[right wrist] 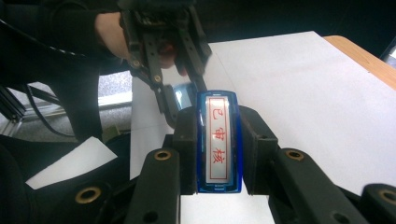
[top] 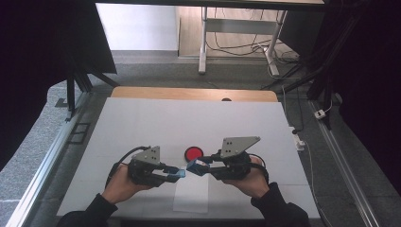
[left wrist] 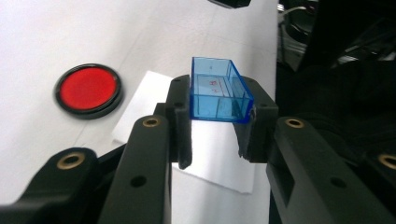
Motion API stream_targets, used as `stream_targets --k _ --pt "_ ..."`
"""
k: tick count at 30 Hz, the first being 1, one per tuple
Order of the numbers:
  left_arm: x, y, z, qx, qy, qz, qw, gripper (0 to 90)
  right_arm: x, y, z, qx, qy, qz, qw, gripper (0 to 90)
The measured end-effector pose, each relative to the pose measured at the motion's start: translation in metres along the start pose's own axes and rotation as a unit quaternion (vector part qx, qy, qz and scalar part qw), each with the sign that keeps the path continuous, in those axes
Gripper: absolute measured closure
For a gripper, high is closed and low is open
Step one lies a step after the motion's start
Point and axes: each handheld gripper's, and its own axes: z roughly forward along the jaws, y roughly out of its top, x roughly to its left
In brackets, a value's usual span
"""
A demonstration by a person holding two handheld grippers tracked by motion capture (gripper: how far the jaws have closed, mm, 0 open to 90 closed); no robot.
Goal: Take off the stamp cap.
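Note:
My left gripper (top: 178, 174) is shut on a clear blue plastic cap (left wrist: 215, 79), held open side up between its pads. Facing it, my right gripper (top: 196, 166) is shut on a blue stamp (right wrist: 218, 140). The stamp's white face with red characters points toward that gripper's camera. In the high view the cap (top: 180, 174) and the stamp (top: 197, 167) hang a short gap apart, just above the table. The right gripper view shows the left gripper (right wrist: 184, 100) straight ahead, with the cap (right wrist: 183, 95) at its tips.
A round red pad in a black rim (top: 193, 152) lies on the white sheet (top: 142, 123) just beyond the grippers. A small white paper slip (top: 191, 194) lies beneath them near the front edge. The wooden table edge (top: 189, 93) shows at the back.

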Motion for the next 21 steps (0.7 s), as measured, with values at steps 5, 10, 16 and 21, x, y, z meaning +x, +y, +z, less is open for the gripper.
stream_targets --k 5,10,16,21 --pt "-0.007 -0.009 -0.010 -0.005 0.037 -0.023 0.9990 68.9 0.000 0.000 0.000 0.000 -0.005 -0.001 1.0000 71.6" --pt "-0.012 -0.017 -0.020 -0.007 0.063 -0.050 0.9967 68.9 0.001 0.000 0.000 0.000 -0.008 -0.003 1.0000 71.6" --pt "-0.018 -0.028 -0.034 -0.014 0.092 -0.078 0.9926 68.9 0.000 -0.001 0.000 0.003 -0.015 0.001 0.9999 71.5" --pt "-0.022 -0.041 -0.042 -0.013 0.109 -0.095 0.9894 68.9 -0.001 -0.001 0.000 0.000 -0.018 0.008 0.9998 71.5"
